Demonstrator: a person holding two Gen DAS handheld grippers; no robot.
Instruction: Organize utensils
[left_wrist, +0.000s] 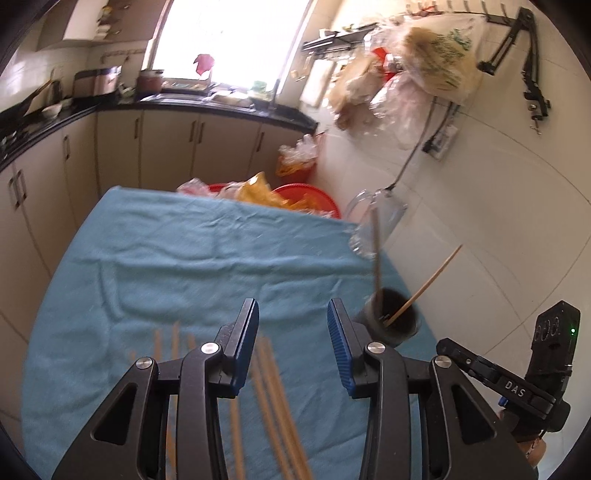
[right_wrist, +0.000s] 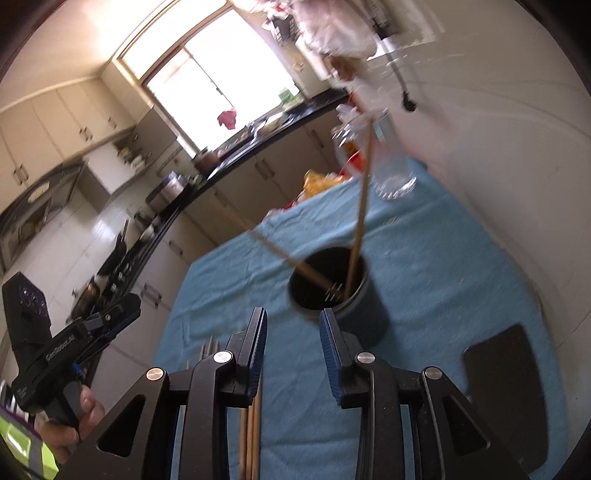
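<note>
A dark round holder cup (left_wrist: 393, 319) (right_wrist: 334, 291) stands on the blue cloth (left_wrist: 192, 258) (right_wrist: 436, 258) with two wooden chopsticks (left_wrist: 424, 284) (right_wrist: 360, 206) leaning in it. Several more chopsticks (left_wrist: 273, 398) (right_wrist: 251, 417) lie flat on the cloth under the grippers. My left gripper (left_wrist: 293, 347) is open and empty above the loose chopsticks, left of the cup. My right gripper (right_wrist: 293, 350) is open and empty just in front of the cup. Each gripper also shows at the edge of the other's view.
A clear glass mug (left_wrist: 376, 221) (right_wrist: 391, 162) stands at the cloth's far right corner. A dark flat object (right_wrist: 506, 391) lies on the cloth at the right. Red basins with bags (left_wrist: 295, 195) sit beyond the table. Kitchen cabinets (left_wrist: 166, 147) and a tiled wall (left_wrist: 498, 206) surround it.
</note>
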